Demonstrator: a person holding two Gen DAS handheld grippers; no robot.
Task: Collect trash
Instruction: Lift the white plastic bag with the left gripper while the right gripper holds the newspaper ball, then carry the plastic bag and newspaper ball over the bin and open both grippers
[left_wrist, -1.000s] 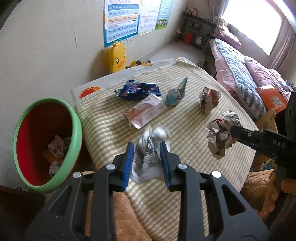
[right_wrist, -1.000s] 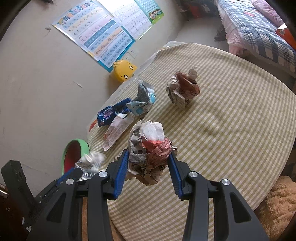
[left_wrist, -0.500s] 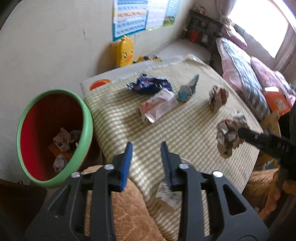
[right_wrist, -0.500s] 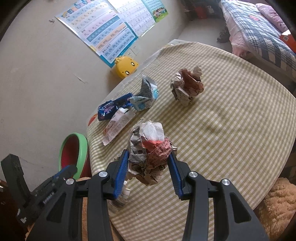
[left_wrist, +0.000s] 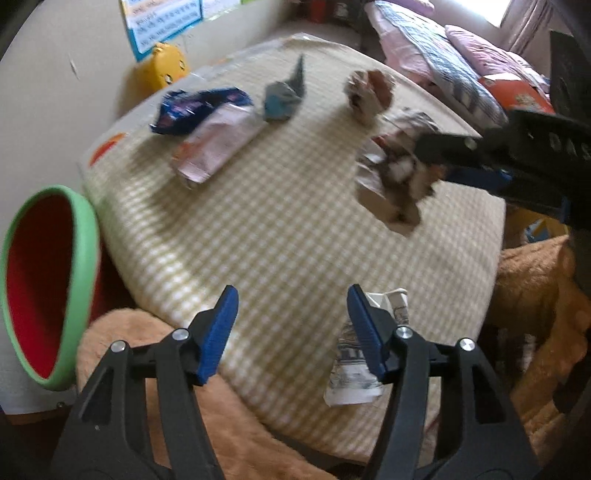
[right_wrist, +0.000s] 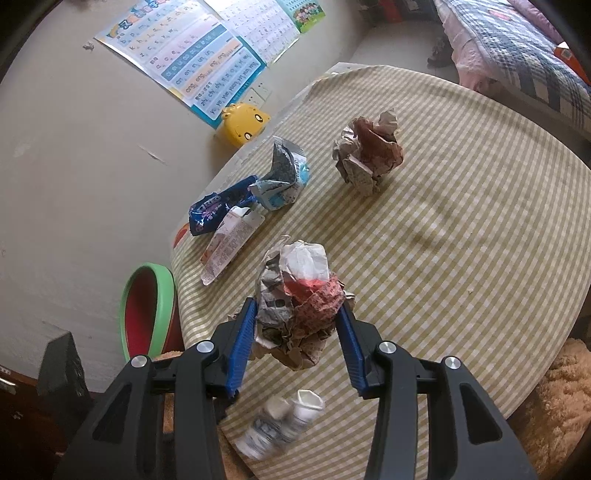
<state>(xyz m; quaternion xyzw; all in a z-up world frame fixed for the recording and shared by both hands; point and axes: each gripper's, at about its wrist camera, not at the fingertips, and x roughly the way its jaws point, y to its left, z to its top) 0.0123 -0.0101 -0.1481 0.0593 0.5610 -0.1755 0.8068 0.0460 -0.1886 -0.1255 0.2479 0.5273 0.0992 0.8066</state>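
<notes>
The left gripper (left_wrist: 291, 325), jaws just opened wide and empty, has dropped its white wrapper (left_wrist: 354, 369) onto the table (left_wrist: 295, 229) at lower right, missing the bin (left_wrist: 48, 288); the right gripper (right_wrist: 295, 339) clamps a paper wad (right_wrist: 299, 306).

R tongs (right_wrist: 297, 341) clamped on crumpled paper ball (right_wrist: 299, 306) above desk (right_wrist: 461, 240) | small white carton (right_wrist: 280, 424) seen blurred below, at desk edge | 2nd paper ball (right_wrist: 367, 153), 3 wrappers farther back | green-rimmed bin (right_wrist: 147, 306) at left

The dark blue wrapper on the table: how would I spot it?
On the round checked table, look to the edge nearest the wall, by the yellow duck toy. The dark blue wrapper lies flat between a pale carton and a grey-blue packet; it alone reads OREO.
</notes>
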